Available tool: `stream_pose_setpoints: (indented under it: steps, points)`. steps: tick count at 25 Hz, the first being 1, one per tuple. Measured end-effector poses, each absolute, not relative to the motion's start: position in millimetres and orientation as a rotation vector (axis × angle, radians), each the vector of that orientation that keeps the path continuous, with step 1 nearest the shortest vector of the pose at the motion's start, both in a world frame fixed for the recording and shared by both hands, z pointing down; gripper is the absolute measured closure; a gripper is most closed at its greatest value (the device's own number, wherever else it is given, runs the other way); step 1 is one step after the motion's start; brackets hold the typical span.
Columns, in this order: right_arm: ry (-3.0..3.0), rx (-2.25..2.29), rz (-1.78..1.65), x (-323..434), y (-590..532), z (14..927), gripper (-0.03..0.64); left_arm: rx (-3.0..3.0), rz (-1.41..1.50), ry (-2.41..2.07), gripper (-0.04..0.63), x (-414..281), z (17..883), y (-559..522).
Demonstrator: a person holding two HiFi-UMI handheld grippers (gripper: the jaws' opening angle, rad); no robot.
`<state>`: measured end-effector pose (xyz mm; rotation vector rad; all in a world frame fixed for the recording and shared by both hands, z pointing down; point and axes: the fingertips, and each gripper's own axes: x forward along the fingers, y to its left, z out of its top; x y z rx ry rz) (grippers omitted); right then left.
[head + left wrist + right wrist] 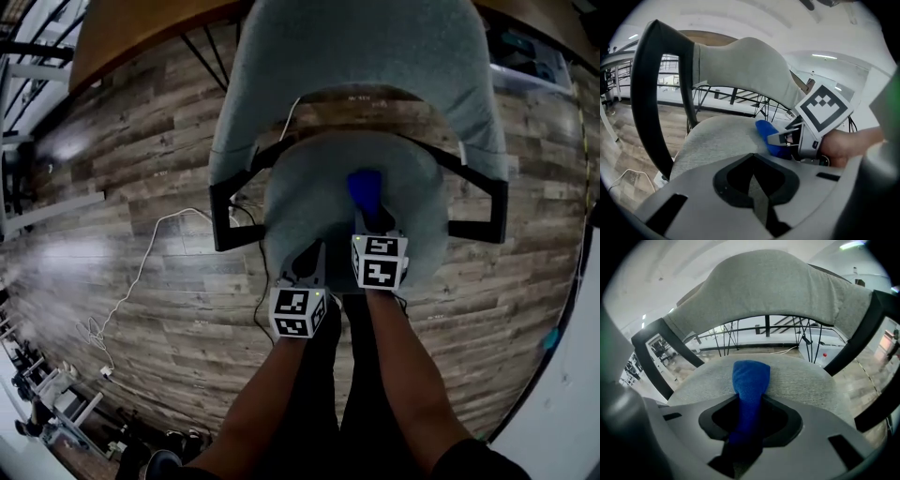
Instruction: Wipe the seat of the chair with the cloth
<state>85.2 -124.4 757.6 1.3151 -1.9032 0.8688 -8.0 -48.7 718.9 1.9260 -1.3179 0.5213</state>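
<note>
The cloth (750, 378) is deep blue with a nubby, towel-like surface. It is bunched into 1 narrow strip with a rounded free end. That end lies on the seat (309, 187) of the chair (281, 84), near the middle and a little toward the person's right. The rest of the strip runs back into the right gripper (749, 398), whose 2 jaws are clamped on it. From the head view, only the front part of the cloth shows ahead of the gripper's marker cube (380, 261).

The seat is rounded and covered in light grey woven fabric. The curved backrest (773, 287) is the same grey, with an open gap between it and the seat. 2 black armrests (230, 220) flank the seat, 1 on each side.

The left gripper (753, 159) sits at the front left part of the seat, just beside the right one. Its jaws are pressed together with nothing between them. Whether it touches the fabric cannot be told. Its own view shows the right gripper to the right, with the blue cloth sticking out from it over the seat and the person's hand (848, 145) behind it.

The chair stands on a wood-plank floor (112, 187), where a white cable (141, 277) trails to the left.
</note>
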Motion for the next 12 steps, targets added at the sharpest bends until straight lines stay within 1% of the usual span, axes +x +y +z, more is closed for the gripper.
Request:
stream_pose_setpoints:
  steps: [6, 12]
  points:
    - [-1.843, 1.401, 0.953, 124, -122, 757, 0.486, 1.972, 0.556, -1.247, 0.594, 19, 720, -55]
    - [-1.804, 1.473, 0.93, 164, -122, 756, 0.486, 2.005, 0.585, -1.2, 0.594, 39, 723, -60]
